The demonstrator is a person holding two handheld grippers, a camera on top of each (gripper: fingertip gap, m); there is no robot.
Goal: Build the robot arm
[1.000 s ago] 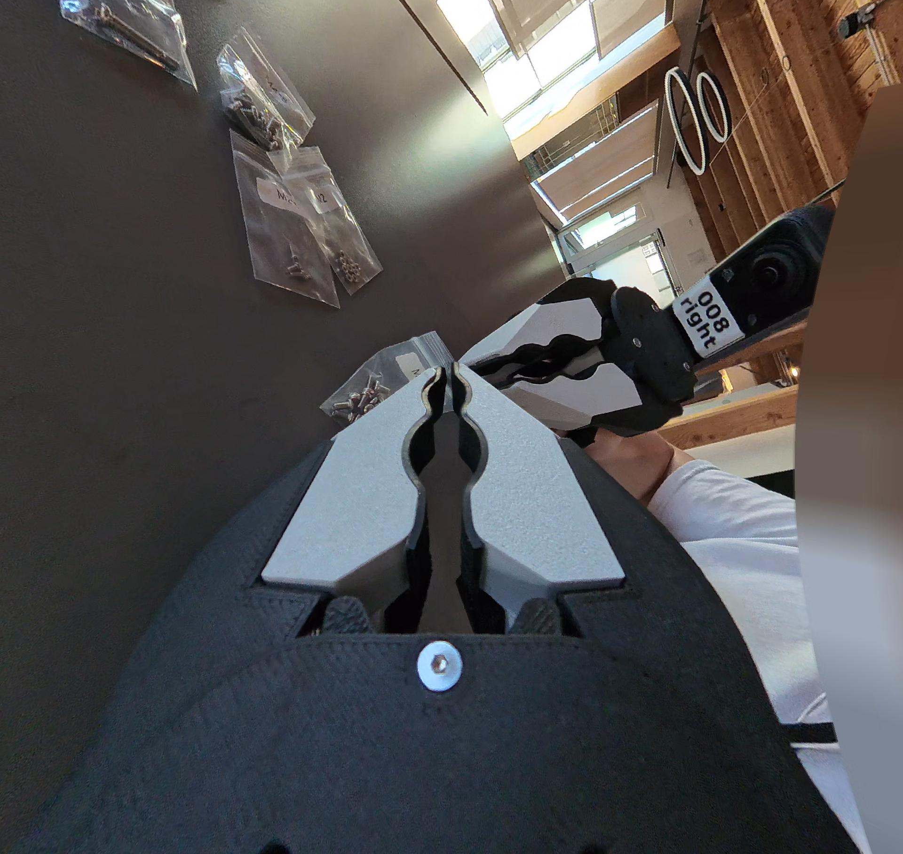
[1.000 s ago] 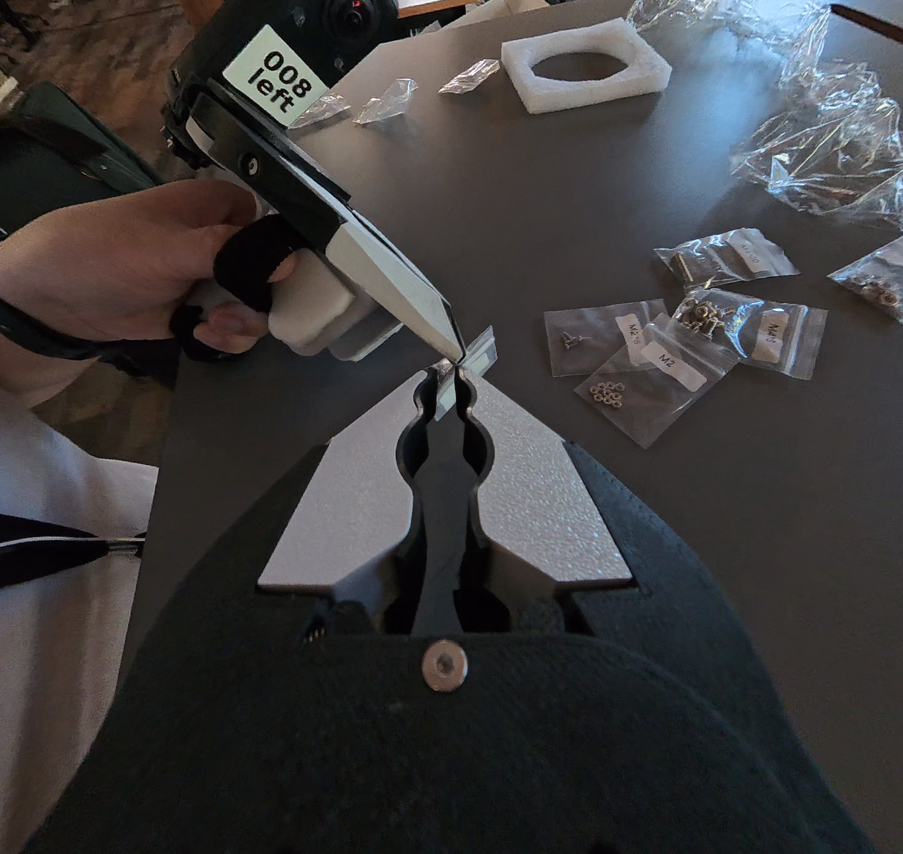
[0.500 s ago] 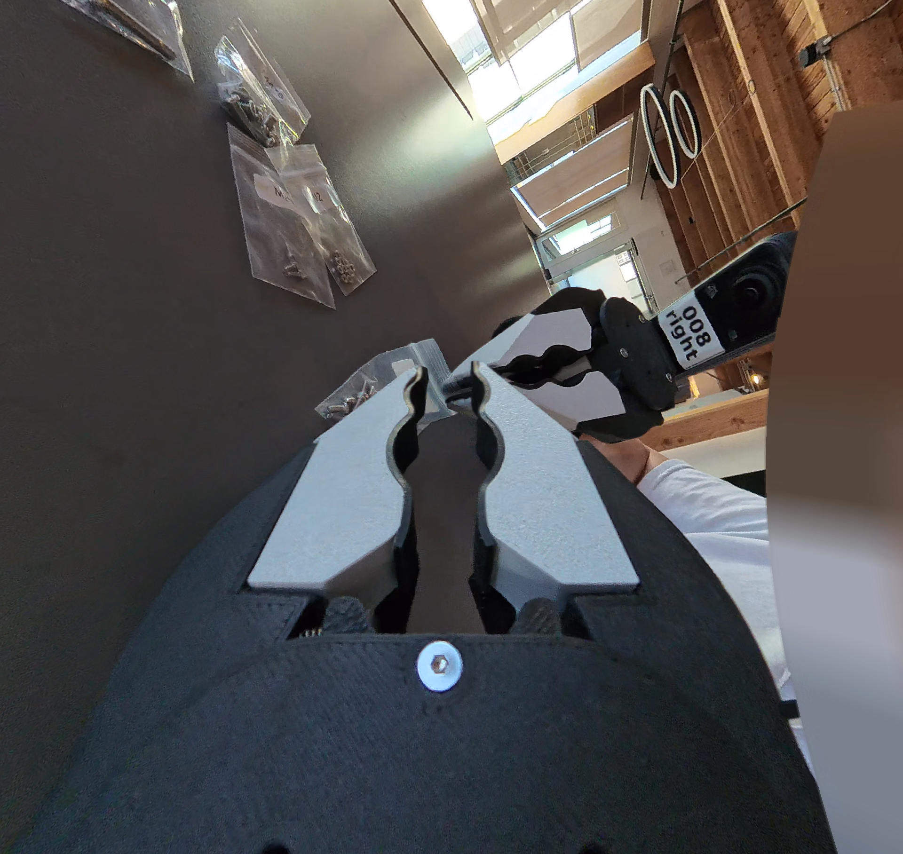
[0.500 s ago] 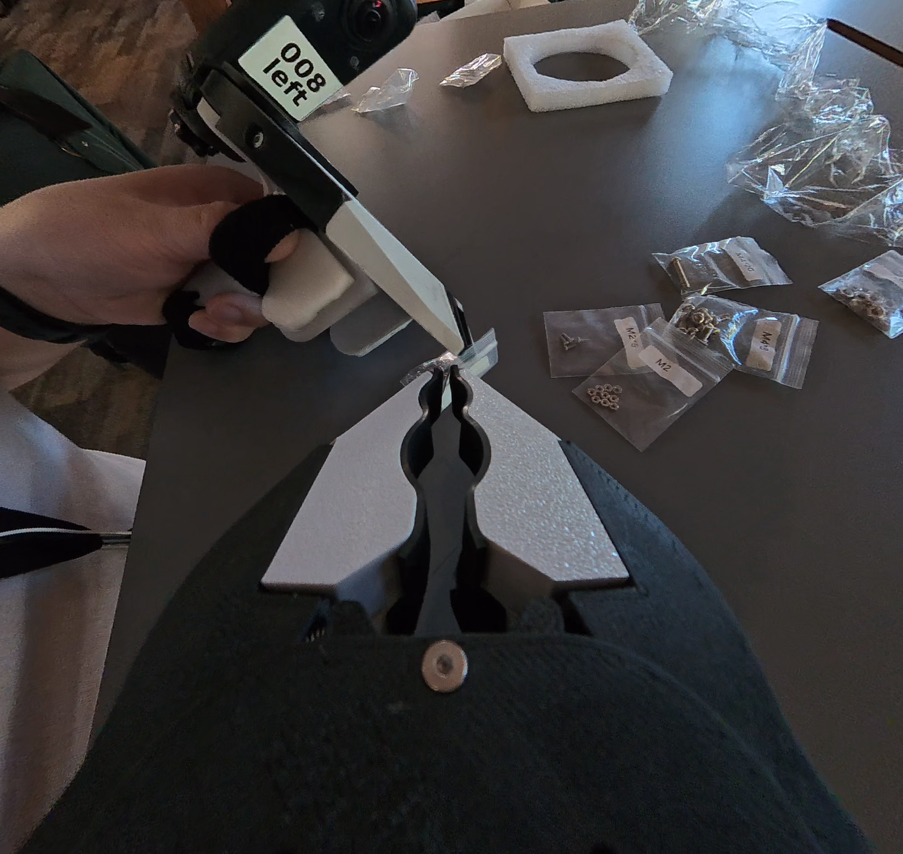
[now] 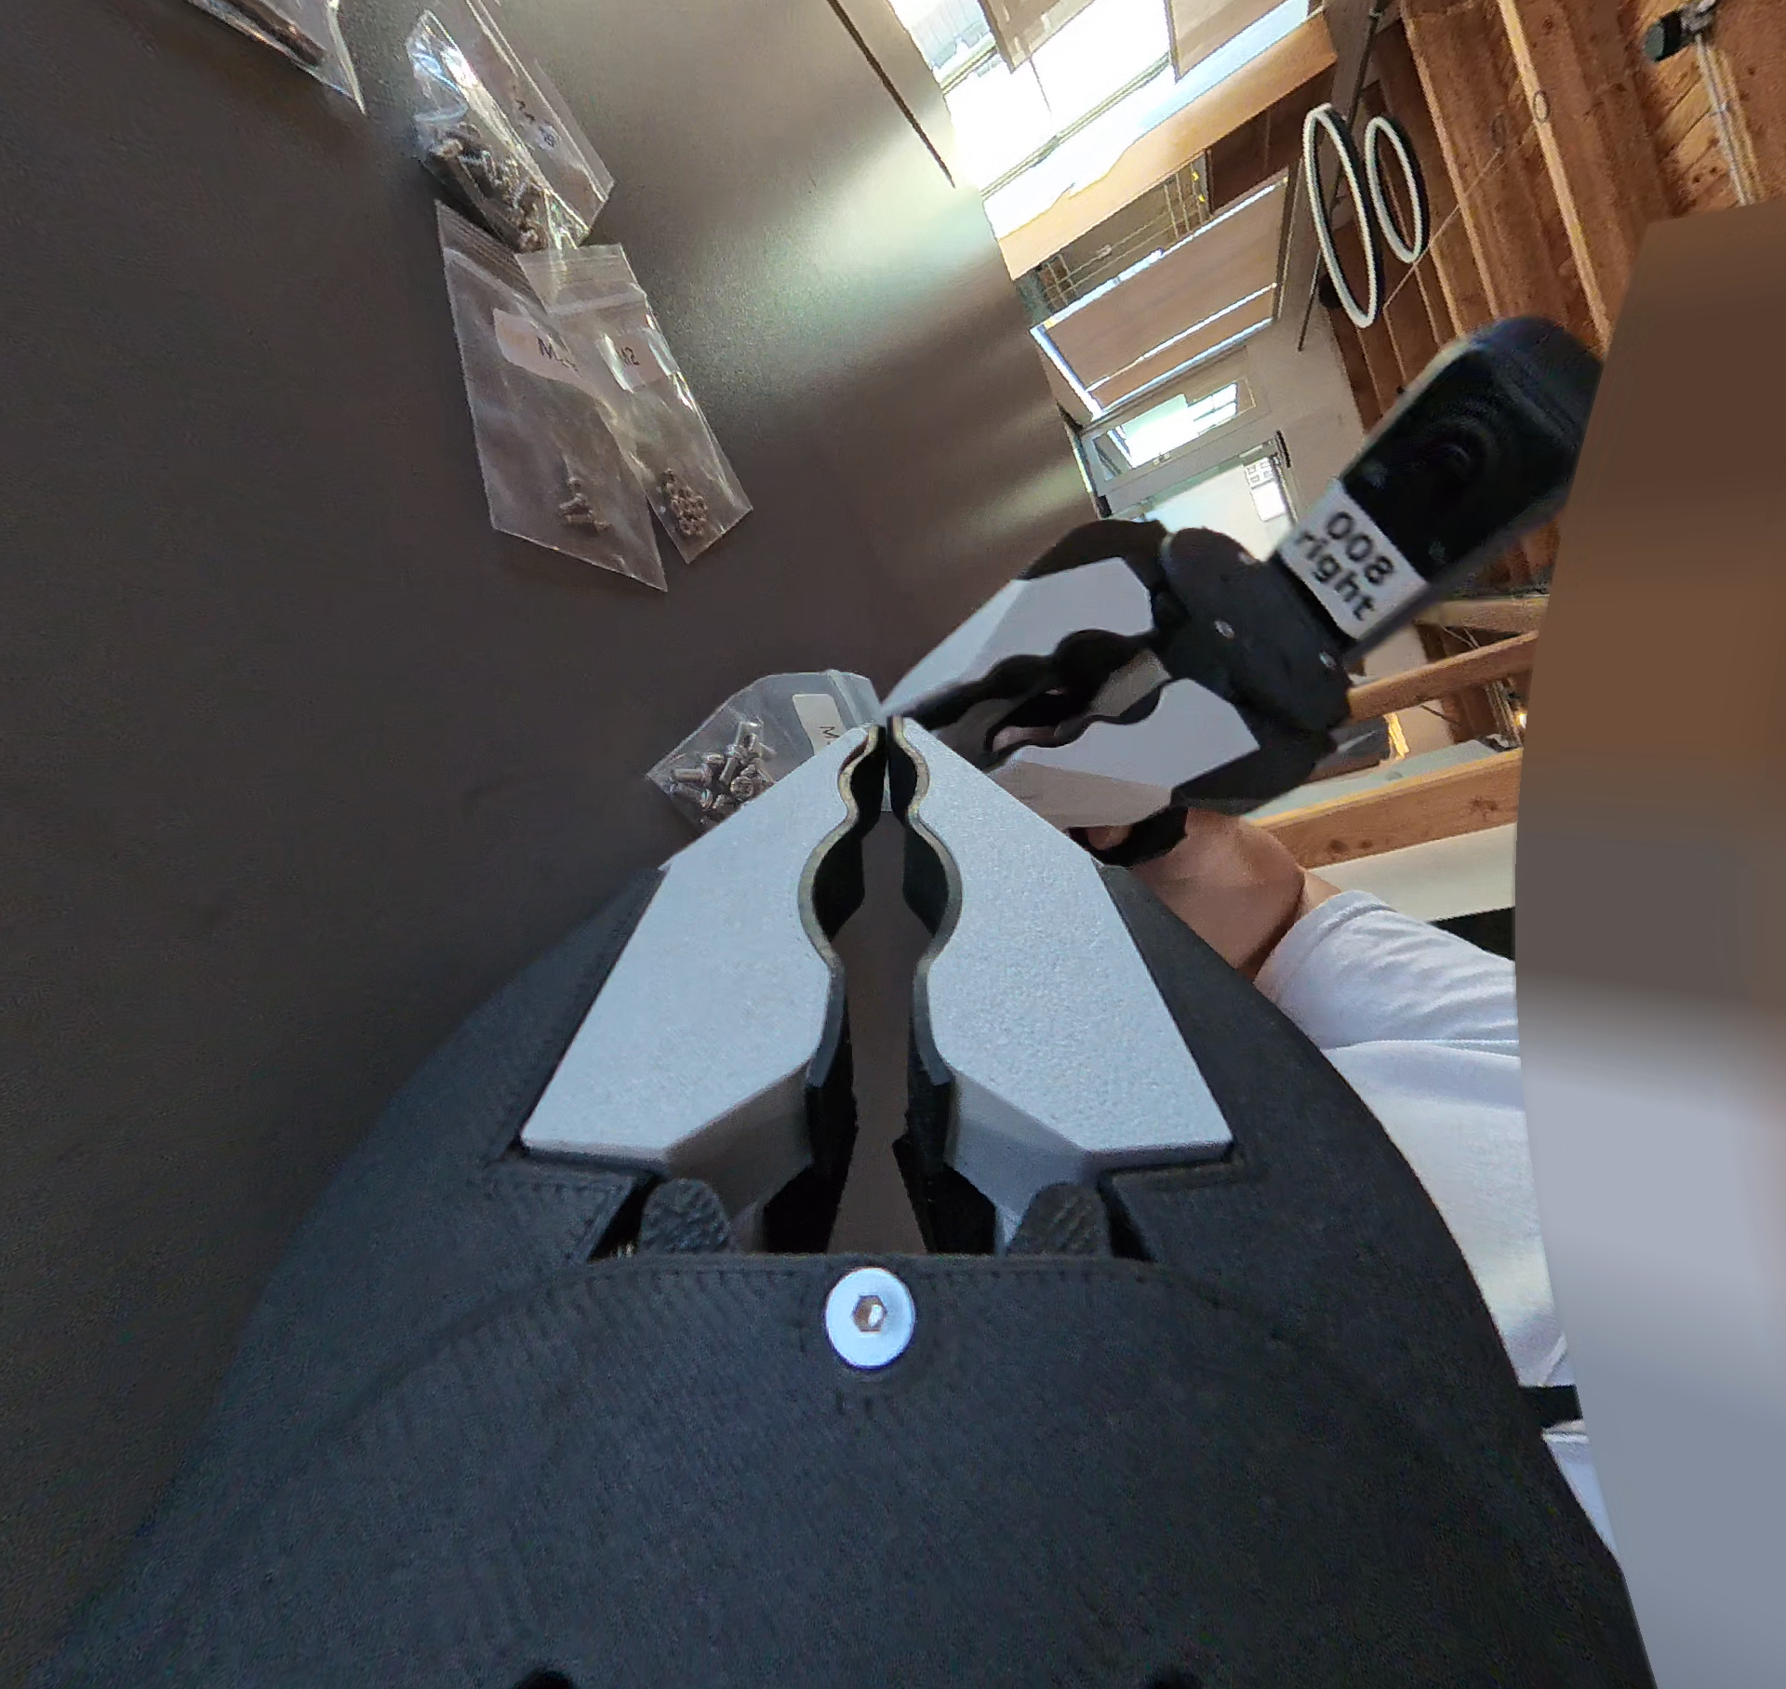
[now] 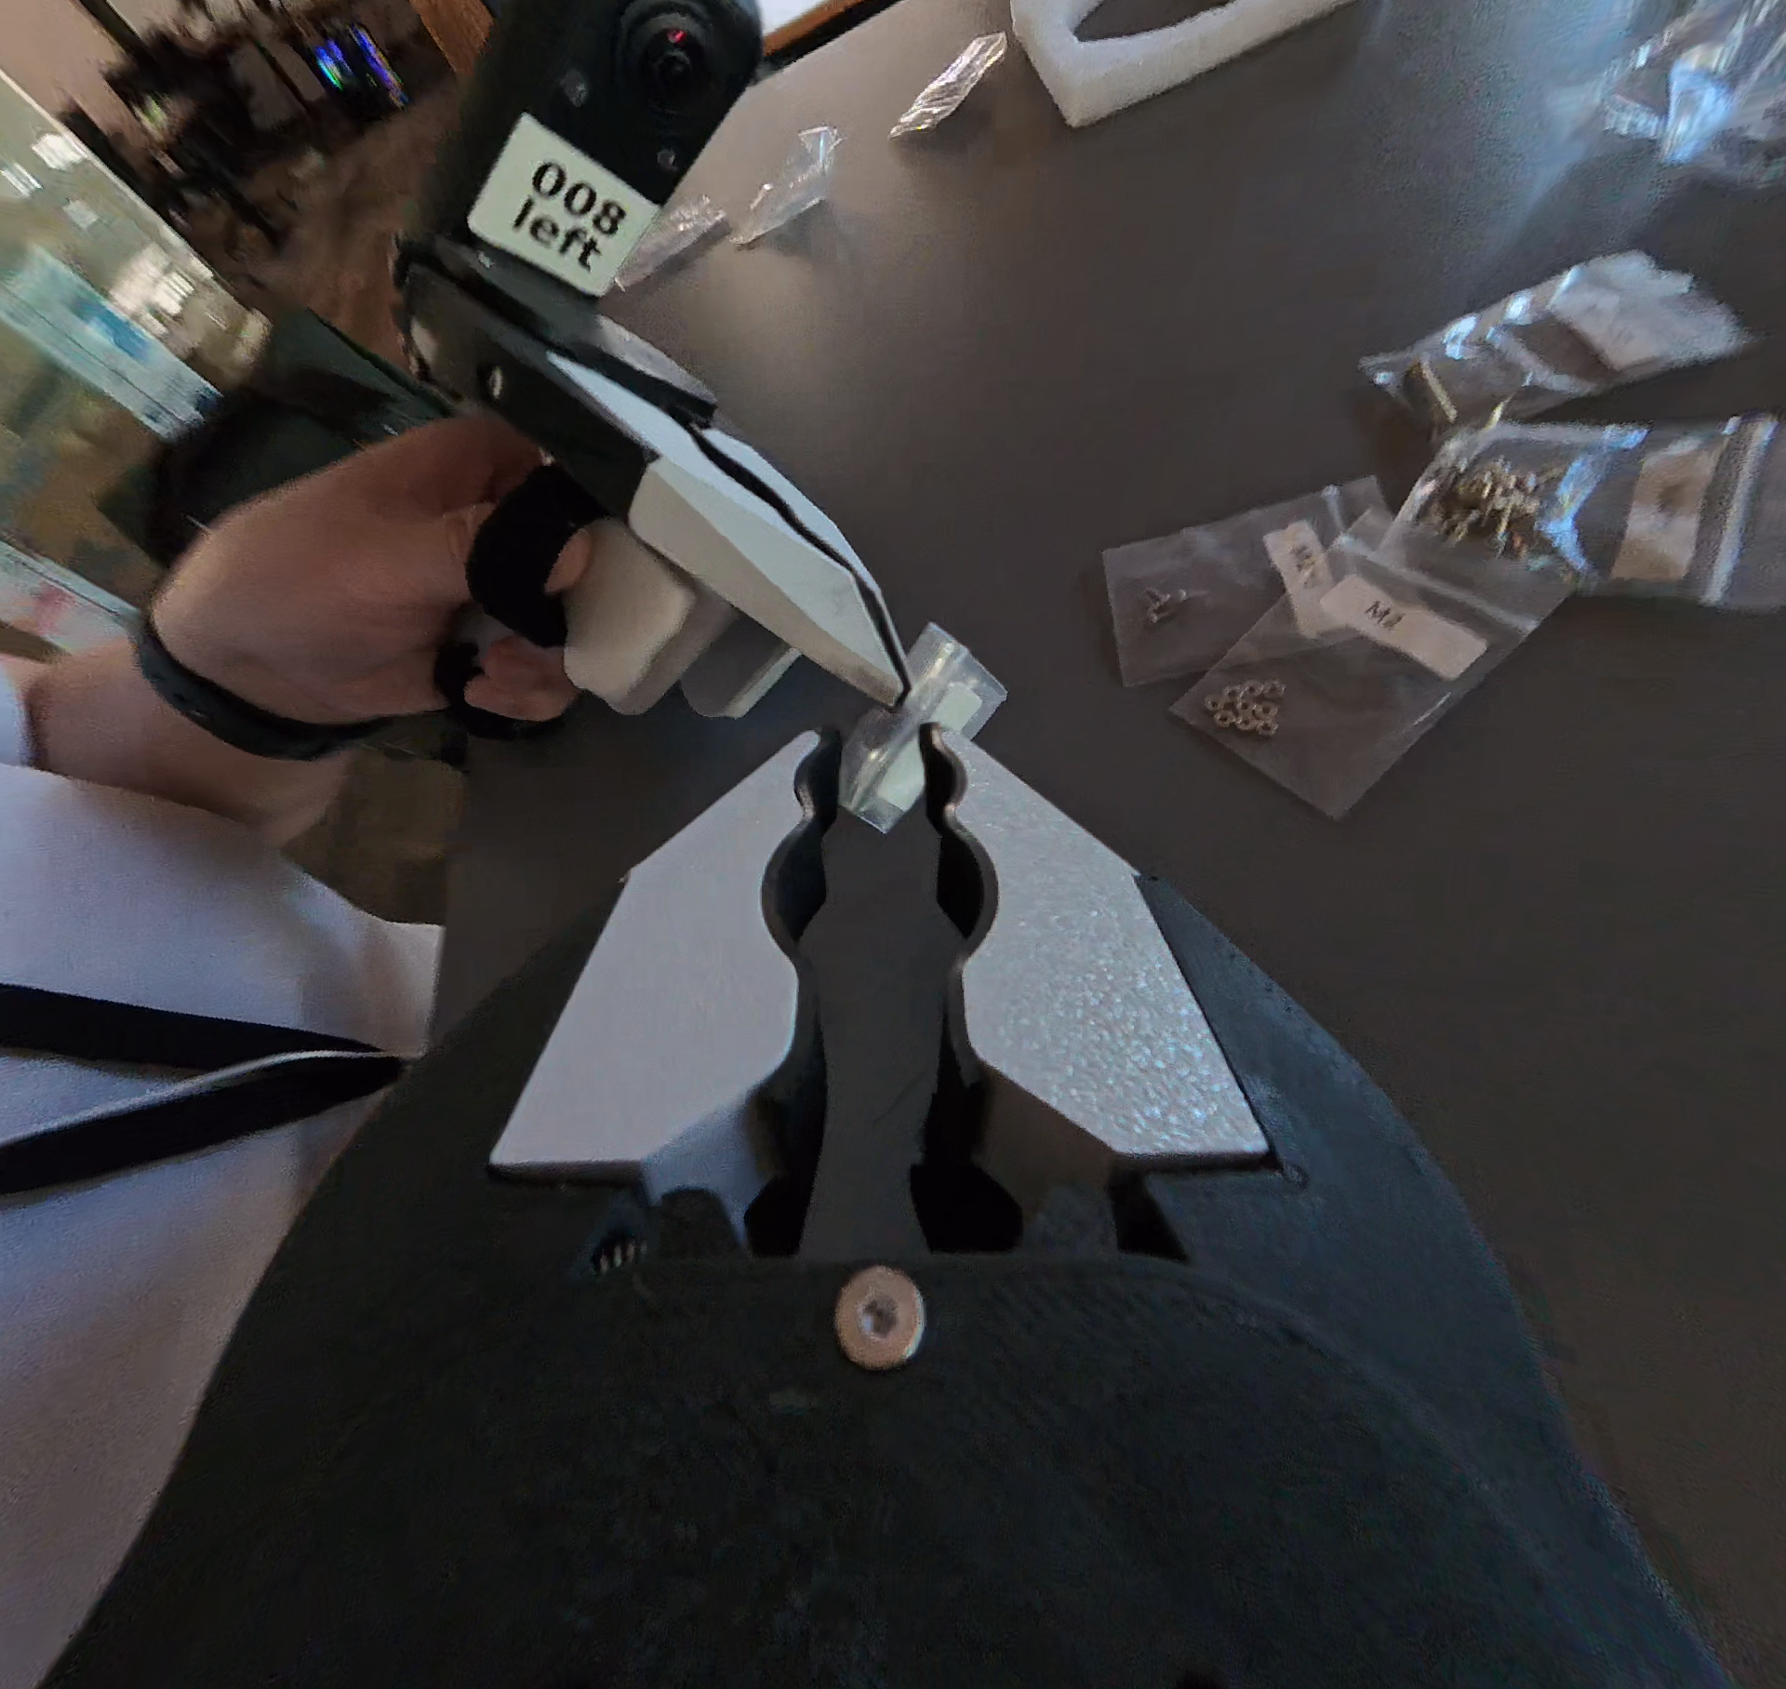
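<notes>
A small clear bag of screws point(image 5: 749, 754) with a white label hangs above the dark table point(image 5: 242, 676). My left gripper point(image 5: 887, 742) is shut on the bag's top edge. In the right wrist view the left gripper point(image 6: 894, 681) pinches the bag point(image 6: 952, 686) at its tip. My right gripper point(image 6: 875, 744) is open, and the bag's lower end lies loosely between its spread fingertips. In the left wrist view the right gripper point(image 5: 952, 725) points in from the right, tip to tip with the left one. A hand holds each gripper.
Several more labelled bags of small hardware lie on the table point(image 6: 966, 338) to the right point(image 6: 1305, 647) point(image 6: 1566, 512). A white foam frame point(image 6: 1208, 10) and crumpled clear plastic point(image 6: 1691, 68) sit at the far side. A person's white sleeve point(image 6: 145, 918) is at the left.
The left gripper opened, then shut on the bag. The right gripper, shut on the bag before, has opened, and the bag now hangs from the left gripper.
</notes>
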